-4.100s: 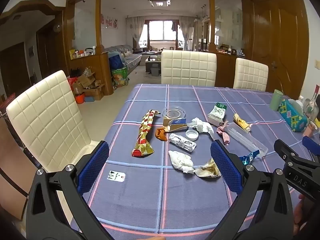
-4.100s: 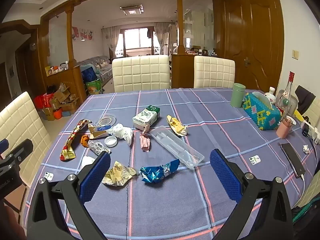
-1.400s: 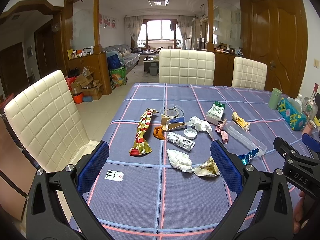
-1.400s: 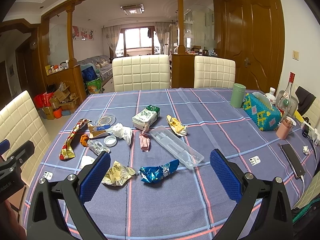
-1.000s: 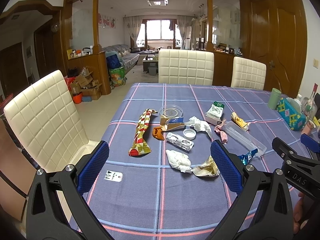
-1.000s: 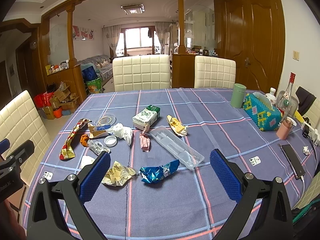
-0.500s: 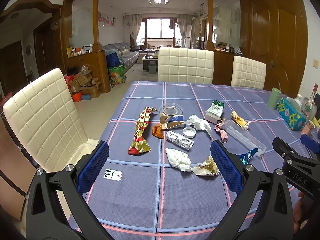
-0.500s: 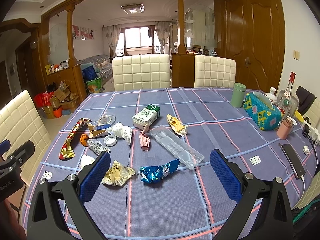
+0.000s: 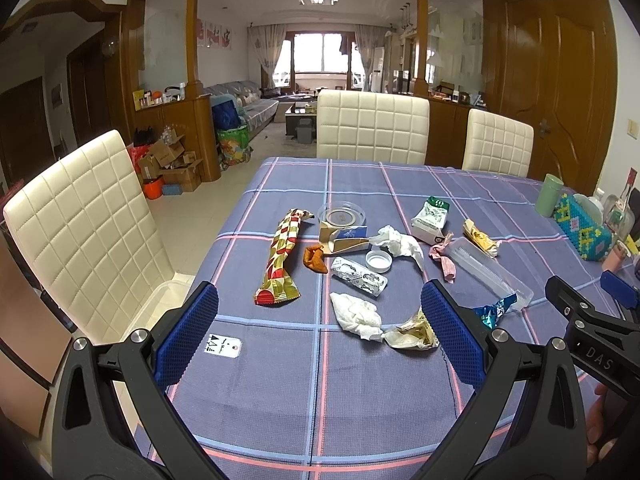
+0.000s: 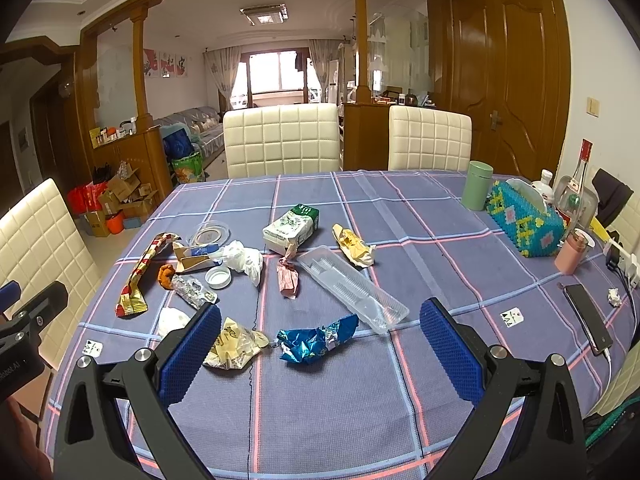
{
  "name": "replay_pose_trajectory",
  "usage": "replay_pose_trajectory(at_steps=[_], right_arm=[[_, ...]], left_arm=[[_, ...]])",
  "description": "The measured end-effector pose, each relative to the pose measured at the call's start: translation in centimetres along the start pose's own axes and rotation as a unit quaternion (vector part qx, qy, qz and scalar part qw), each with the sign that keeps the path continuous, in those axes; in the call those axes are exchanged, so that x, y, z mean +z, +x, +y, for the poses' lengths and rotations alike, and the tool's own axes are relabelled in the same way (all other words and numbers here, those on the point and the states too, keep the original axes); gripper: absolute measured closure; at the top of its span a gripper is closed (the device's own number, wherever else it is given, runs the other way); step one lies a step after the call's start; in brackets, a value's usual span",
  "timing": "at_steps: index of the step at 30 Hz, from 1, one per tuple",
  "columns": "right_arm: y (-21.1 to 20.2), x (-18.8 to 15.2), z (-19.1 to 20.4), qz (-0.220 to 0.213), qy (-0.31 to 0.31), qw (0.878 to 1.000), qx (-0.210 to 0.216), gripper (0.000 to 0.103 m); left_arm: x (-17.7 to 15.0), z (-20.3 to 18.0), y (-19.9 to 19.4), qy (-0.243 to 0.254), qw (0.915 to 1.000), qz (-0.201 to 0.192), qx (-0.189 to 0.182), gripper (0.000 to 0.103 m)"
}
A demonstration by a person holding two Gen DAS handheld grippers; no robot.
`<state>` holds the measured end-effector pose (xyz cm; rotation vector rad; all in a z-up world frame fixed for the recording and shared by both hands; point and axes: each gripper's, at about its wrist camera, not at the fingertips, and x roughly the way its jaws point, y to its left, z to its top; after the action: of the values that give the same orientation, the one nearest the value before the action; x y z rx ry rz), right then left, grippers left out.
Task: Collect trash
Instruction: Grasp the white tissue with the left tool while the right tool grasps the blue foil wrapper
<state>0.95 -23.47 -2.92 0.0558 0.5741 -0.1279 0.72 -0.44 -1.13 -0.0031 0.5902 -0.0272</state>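
Observation:
Trash lies scattered on the purple checked tablecloth (image 9: 312,392). A long red-and-yellow wrapper (image 9: 280,258), a crumpled white tissue (image 9: 356,315), a silver foil pack (image 9: 359,276) and a beige wrapper (image 9: 410,334) sit ahead of my left gripper (image 9: 320,334), which is open and holds nothing. My right gripper (image 10: 320,346) is also open and empty, just behind a blue foil wrapper (image 10: 318,340) and the beige wrapper (image 10: 234,346). A clear plastic tray (image 10: 352,286), a pink wrapper (image 10: 289,276) and a green-and-white pack (image 10: 292,227) lie farther off.
White padded chairs (image 9: 84,232) ring the table. At the right edge stand a green cup (image 10: 476,186), a beaded tissue box (image 10: 526,218), a pink cup (image 10: 574,251), bottles and a phone (image 10: 588,318). White marker tags (image 9: 222,346) lie on the cloth.
Both views have stayed nearly still, with only a slight drift of the left gripper. Nothing on the table has moved, and both grippers remain open.

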Motion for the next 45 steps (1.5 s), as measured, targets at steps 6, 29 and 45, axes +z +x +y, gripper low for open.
replay_pose_trajectory(at_steps=[6, 29, 45], right_arm=[[1.6, -0.8, -0.7, 0.013, 0.003, 1.000, -0.013, 0.006], [14.4, -4.0, -1.1, 0.142, -0.036, 0.989, -0.002, 0.006], [16.3, -4.3, 0.7, 0.145, -0.051, 0.988, 0.022, 0.042]], left_arm=[[-1.1, -0.3, 2.0, 0.004, 0.9998, 0.020, 0.007, 0.003], [-4.2, -2.1, 16.5, 0.025, 0.9866, 0.156, 0.042, 0.003], [-4.2, -2.9, 17.7, 0.019, 0.9814, 0.169, -0.089, 0.069]])
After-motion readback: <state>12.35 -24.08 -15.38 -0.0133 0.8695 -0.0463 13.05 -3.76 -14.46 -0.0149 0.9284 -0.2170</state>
